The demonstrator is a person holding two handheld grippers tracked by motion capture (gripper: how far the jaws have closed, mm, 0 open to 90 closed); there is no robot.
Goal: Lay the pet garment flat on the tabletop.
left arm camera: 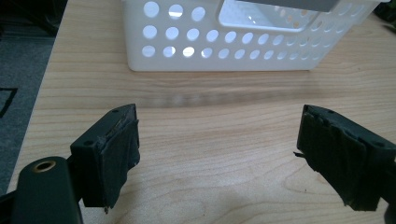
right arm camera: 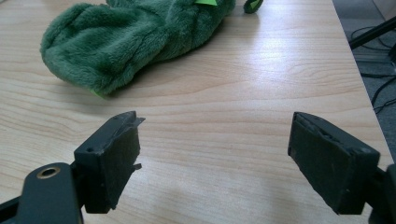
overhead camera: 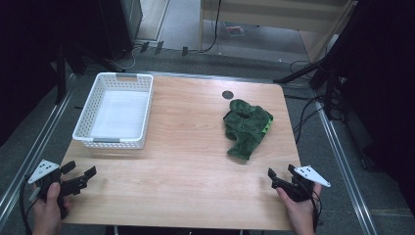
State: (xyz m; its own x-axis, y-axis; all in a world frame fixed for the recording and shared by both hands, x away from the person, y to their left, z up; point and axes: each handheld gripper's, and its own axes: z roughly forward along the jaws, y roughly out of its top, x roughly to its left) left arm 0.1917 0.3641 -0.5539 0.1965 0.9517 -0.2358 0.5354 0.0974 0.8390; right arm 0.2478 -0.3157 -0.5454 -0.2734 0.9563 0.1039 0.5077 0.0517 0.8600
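Table (overhead camera: pixel 186 161): pale wood with fine grain, rectangular with rounded corners; a small dark round disc (overhead camera: pixel 227 94) is set into its far edge.
Room: grey floor around the table, dark stands and loose black cables on the right, light wooden furniture at the far side.
Basket (overhead camera: pixel 115 110): white plastic, rectangular, walls pierced with rows of round holes; it stands on the far left of the table.
Cloth (overhead camera: pixel 246 126): dark green, thick and fleecy, crumpled into a soft heap with a bright green tag; it lies on the far right of the table, well apart from the basket.
Left gripper (overhead camera: pixel 78 179): black, held in a hand at the near left corner, jaws spread wide over bare wood, nothing between them, facing the basket's near wall.
Right gripper (overhead camera: pixel 282 176): black, held in a hand at the near right edge, jaws wide apart and holding nothing, near the cloth but not touching it.
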